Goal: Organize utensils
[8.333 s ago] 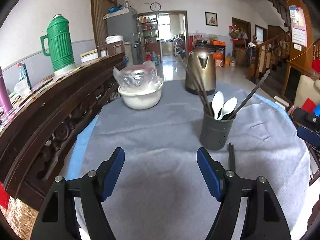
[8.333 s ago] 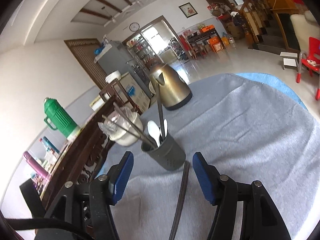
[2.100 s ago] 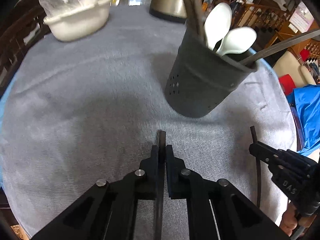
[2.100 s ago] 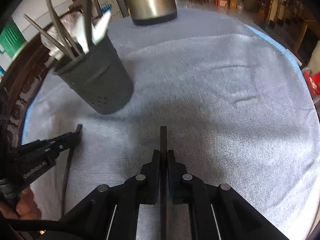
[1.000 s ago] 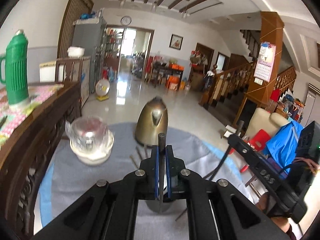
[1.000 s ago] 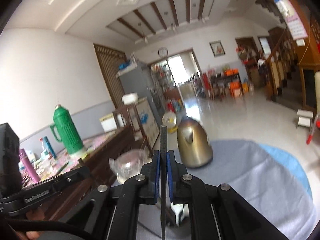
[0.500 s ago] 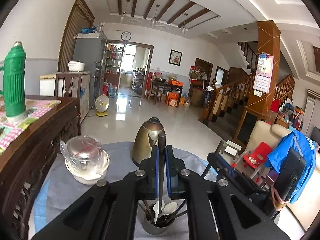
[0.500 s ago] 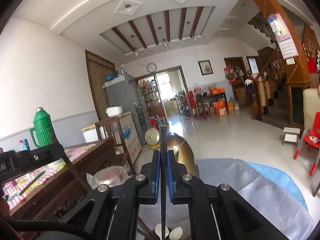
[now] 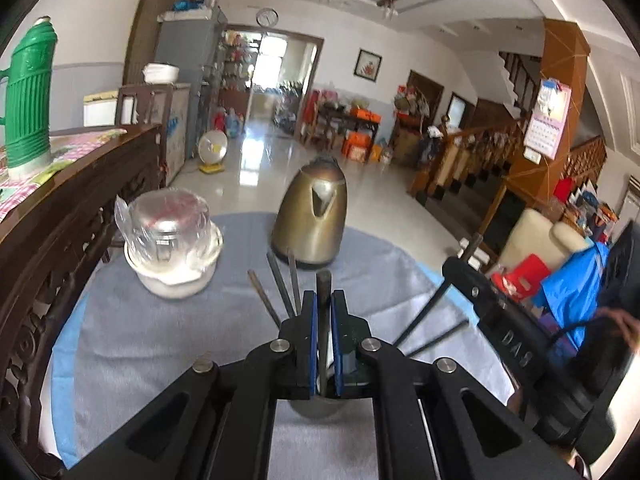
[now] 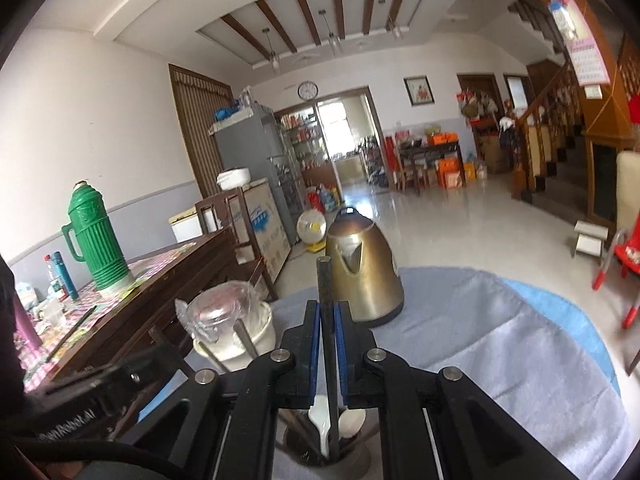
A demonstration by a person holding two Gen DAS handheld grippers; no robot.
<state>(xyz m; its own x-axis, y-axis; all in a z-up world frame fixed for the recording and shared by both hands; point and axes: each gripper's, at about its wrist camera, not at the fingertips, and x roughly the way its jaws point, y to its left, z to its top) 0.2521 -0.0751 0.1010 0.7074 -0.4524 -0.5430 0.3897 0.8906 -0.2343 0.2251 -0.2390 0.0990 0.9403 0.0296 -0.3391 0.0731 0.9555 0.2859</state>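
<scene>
My left gripper [image 9: 323,300] is shut on a dark chopstick [image 9: 323,280] that stands upright, its lower end running down into the grey utensil holder [image 9: 316,406] just beneath the jaws. Other chopsticks [image 9: 280,280] lean out of that holder. My right gripper [image 10: 327,308] holds a second dark chopstick [image 10: 323,276] upright over the same holder [image 10: 304,452], above two white spoons [image 10: 320,416]. Its jaws are opening, with the blue pads still against the stick. In the left wrist view the right gripper [image 9: 472,276] sits close on the right.
A brass kettle [image 9: 312,216] and a plastic-wrapped white bowl [image 9: 172,248] stand behind the holder on the grey tablecloth [image 9: 160,340]. A carved wooden bench back [image 9: 80,200] runs along the left, with a green thermos [image 10: 98,236] beyond it. A person's hand [image 9: 624,324] shows far right.
Both grippers have sunk toward the holder with their chopsticks. The holder now lies right under the jaws, and the table fills more of each view.
</scene>
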